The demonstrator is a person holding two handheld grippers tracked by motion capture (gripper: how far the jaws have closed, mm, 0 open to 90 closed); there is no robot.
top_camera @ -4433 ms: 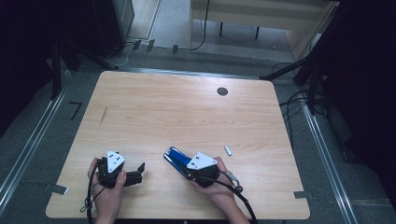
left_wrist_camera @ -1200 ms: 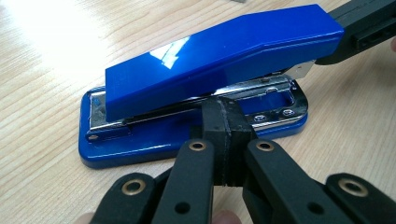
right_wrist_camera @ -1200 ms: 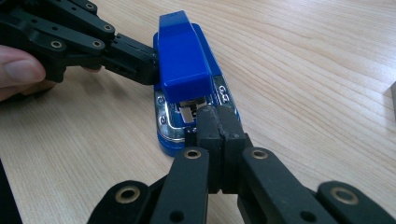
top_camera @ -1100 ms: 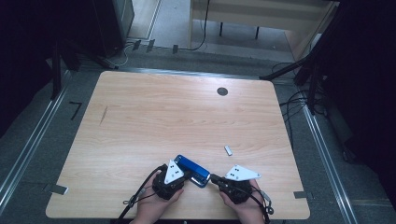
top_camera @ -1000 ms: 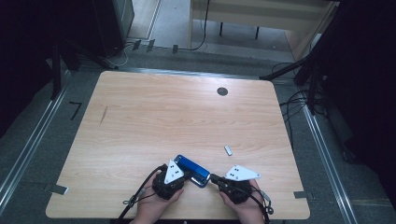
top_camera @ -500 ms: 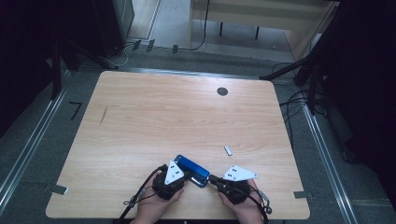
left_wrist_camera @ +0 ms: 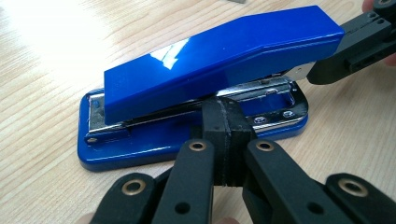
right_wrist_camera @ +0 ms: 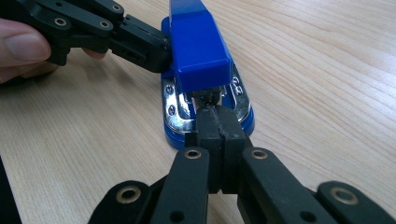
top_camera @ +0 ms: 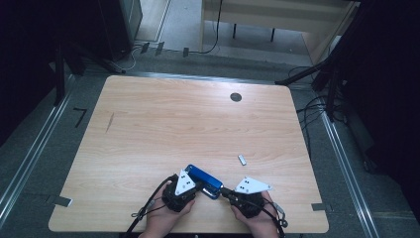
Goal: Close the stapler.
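Though near table [top_camera: 148,124] edge: stapler [top_camera: 203,177].

Light wood table [top_camera: 188,124] with rounded corners, small dark round disc [top_camera: 236,97] near its far right edge, small grey block [top_camera: 242,159] lying on the right half, thin dark mark [top_camera: 109,122] on the left half. Grey tape piece [top_camera: 59,201] at the near left edge, another [top_camera: 317,207] at the near right edge. Grey carpet floor [top_camera: 44,148] around, metal rail [top_camera: 29,158] along the left, black cables [top_camera: 312,106] at the right, pale wooden desk [top_camera: 277,15] behind the table
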